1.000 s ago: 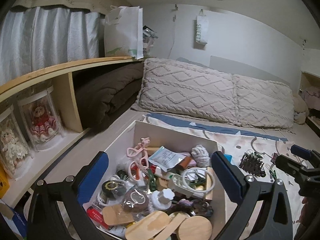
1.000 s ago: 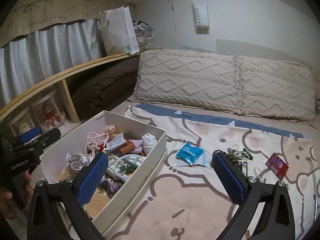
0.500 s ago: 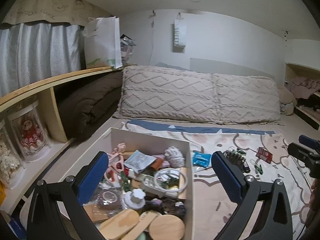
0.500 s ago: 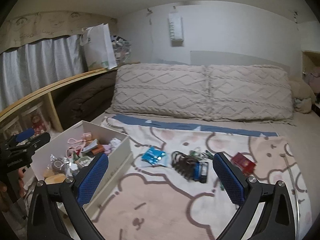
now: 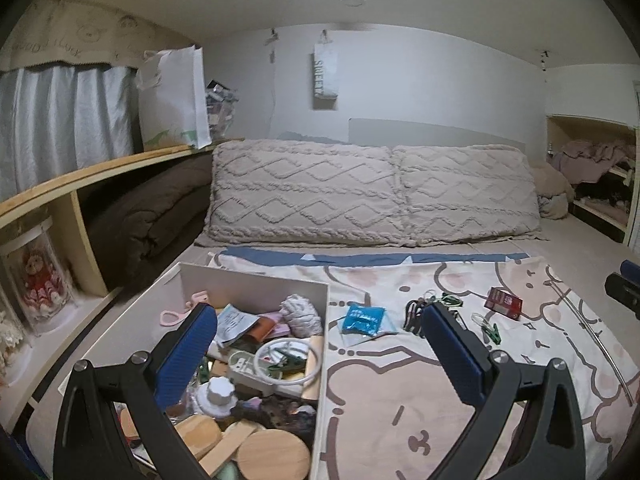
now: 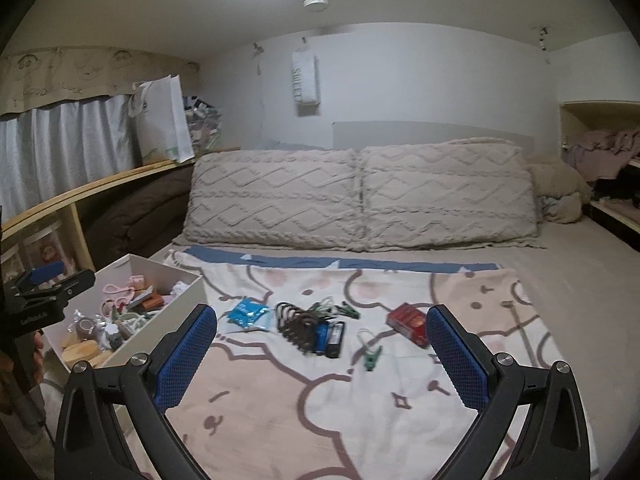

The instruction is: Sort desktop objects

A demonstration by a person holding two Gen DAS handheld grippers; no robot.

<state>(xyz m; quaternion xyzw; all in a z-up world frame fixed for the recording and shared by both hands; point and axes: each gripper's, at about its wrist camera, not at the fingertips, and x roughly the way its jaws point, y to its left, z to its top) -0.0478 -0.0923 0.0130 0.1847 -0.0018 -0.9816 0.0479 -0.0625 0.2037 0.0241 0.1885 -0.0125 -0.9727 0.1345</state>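
Both tongs are standing spread and holding nothing: the left tongs (image 5: 320, 354) are hanging over the near right wall of the box (image 5: 256, 278), the right tongs (image 6: 322, 354) over the blanket (image 6: 320, 412), short of the loose items.

Those items are lying on the blanket just right of the box. All are looking light. The blue packet (image 6: 247, 312) is looking thin, soft and probably slippery, so a pinch across one edge seems best. The black clip bundle (image 6: 294, 322) is looking stiff and tangled; gripping across its middle may be lifting several at once. The red box (image 6: 409, 320) is looking rigid, so squeezing its two long sides should be holding. The green clip (image 6: 370, 354) is small and springy, best taken across its body.

Counting: one packet, one red box, one black bundle, one blue-and-black stick-like item (image 6: 330, 334) touching it, and at least two green clips, the farther ones too blurred to count. The box's contents are too jumbled to count.
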